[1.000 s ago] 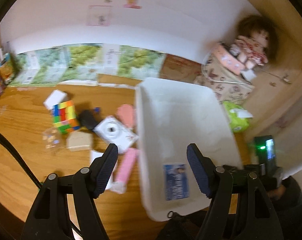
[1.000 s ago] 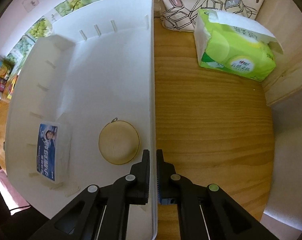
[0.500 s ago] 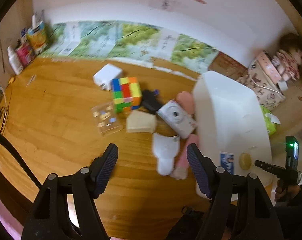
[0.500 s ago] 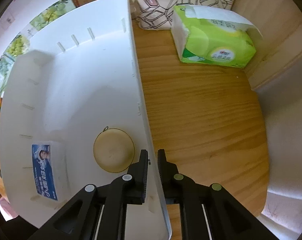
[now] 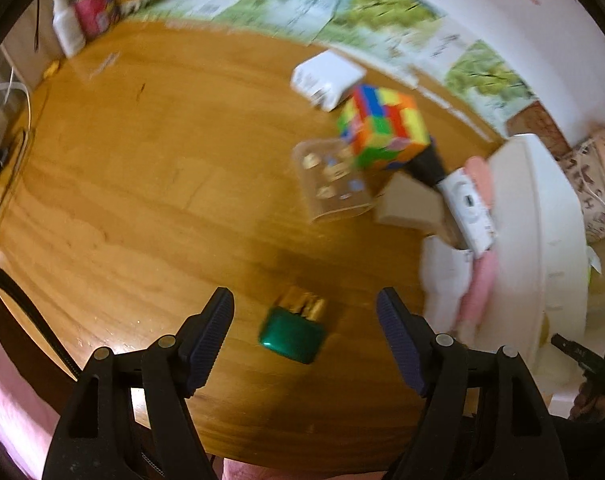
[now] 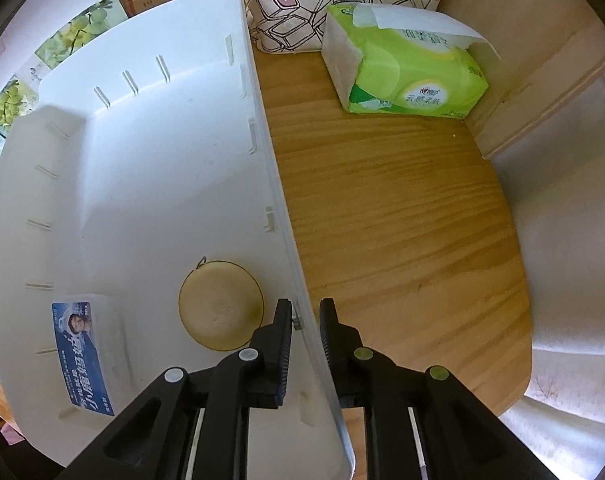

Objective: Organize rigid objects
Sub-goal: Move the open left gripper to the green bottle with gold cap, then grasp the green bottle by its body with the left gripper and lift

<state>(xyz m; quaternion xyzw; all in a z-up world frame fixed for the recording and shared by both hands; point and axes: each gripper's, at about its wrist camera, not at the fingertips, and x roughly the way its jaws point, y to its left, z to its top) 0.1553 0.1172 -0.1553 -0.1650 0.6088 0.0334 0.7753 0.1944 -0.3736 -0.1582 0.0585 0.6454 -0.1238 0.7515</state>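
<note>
— Where's the green box (image 5: 292,334)?

— On the wooden table (image 5: 150,184), lying between the spread fingers of the left gripper (image 5: 305,342), which touch nothing. Only that camera shows it, and the cube (image 5: 384,128) pile beside the white bin (image 5: 542,216).

— And the other camera?

— It looks into the bin (image 6: 150,168): a round tan disc (image 6: 221,305) and a blue-labelled case (image 6: 82,354). The right gripper (image 6: 305,320) straddles the bin's wall; its jaws have just been opening, pads apparently loosened off it. A green tissue pack (image 6: 406,74) lies outside.
</note>
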